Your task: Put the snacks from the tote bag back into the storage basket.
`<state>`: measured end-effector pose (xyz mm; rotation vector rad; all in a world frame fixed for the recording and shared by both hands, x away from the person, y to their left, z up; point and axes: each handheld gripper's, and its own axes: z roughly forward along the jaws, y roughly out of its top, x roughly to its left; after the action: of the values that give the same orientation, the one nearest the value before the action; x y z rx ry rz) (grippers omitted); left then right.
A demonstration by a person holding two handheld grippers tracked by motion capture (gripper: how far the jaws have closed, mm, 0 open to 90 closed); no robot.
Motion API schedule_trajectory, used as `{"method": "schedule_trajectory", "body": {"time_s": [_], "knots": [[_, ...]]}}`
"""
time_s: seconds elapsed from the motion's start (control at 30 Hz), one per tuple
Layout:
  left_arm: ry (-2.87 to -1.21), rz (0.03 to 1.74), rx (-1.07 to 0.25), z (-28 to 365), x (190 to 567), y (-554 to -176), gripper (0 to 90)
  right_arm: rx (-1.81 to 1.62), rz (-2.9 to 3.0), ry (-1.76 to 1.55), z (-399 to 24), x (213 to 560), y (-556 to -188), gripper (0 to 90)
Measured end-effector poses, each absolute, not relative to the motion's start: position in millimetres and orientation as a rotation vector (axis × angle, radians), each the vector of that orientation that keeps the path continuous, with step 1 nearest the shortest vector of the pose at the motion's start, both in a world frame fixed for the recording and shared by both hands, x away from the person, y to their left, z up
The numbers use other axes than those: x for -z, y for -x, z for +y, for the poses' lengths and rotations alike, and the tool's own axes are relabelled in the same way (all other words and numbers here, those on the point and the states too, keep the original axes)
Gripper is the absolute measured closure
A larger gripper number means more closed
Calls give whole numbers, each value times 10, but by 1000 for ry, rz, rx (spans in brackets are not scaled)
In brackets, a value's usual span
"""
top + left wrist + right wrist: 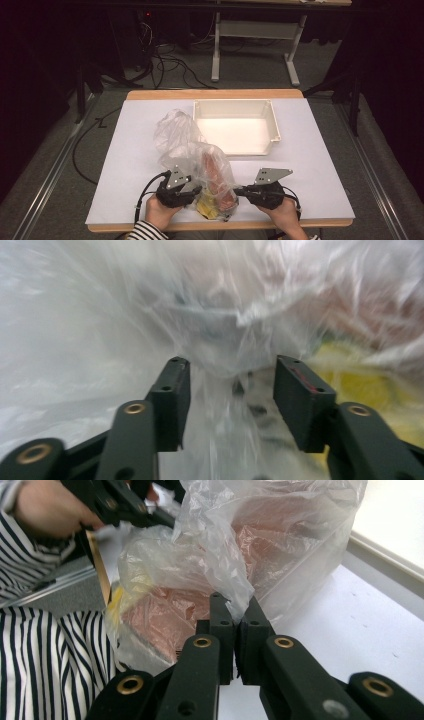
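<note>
The table [310, 150], covered in a pale sheet with a wooden edge showing front and back, is taking up most of the high view. Toward its far side a white rectangular bin [274, 122] is sitting open-topped, with nothing visible inside it.

Nearer the person, just in front of the bin's left corner, a clear plastic bag [177, 135] is standing crumpled between the two grippers. Its loose top is billowing up toward the far left, while its filled lower part is resting near the front edge of the table. Through the film a reddish-pink item [215, 172] is showing, leaning upright, and under it a yellow item [207, 209] is lying at the bottom of the bag. No brand, label or writing can be read on the bag or its contents, since the wrinkled film is blurring everything inside.

The left gripper [192, 192] is sitting against the bag's left side. In the left gripper view its jaws are standing apart, with bag film [225, 405] lying between them, and the pads are not pressing on it.

The right gripper [239, 190] is meeting the bag from the right. In the right gripper view its jaws are closed together, pinching a fold of the plastic bag [235, 587] at their tips.

A striped sleeve [145, 231] is showing at the person's left wrist.
</note>
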<state>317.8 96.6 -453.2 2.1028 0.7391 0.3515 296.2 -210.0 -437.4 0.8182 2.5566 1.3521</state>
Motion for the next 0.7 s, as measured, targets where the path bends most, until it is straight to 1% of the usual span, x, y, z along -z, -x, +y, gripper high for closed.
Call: {"method": "schedule_trajectory", "body": {"time_s": [0.1,0.2,0.3,0.37,0.43,0.53,0.7], "knots": [[-2062,745,-405,1009,4350,-3189,430,-1341,2538,-833,-2155,4345,-2980,886],[-2043,752,-433,1033,4267,-3218,412,-1344,2519,-842,-2191,4324,-2996,887],[-2026,766,-473,1068,4173,-3282,403,-1336,2486,-856,-2254,4270,-3020,886],[-2013,805,-514,1105,4112,-3372,403,-1318,2474,-862,-2285,4247,-3038,886],[-2008,822,-520,1124,4096,-3409,399,-1312,2466,-873,-2316,4234,-3062,886],[-2018,883,-532,1174,4076,-3573,395,-1309,2453,-889,-2357,4224,-3092,886],[-2043,933,-511,1198,4139,-3707,399,-1293,2432,-904,-2402,4202,-3133,885]]}}
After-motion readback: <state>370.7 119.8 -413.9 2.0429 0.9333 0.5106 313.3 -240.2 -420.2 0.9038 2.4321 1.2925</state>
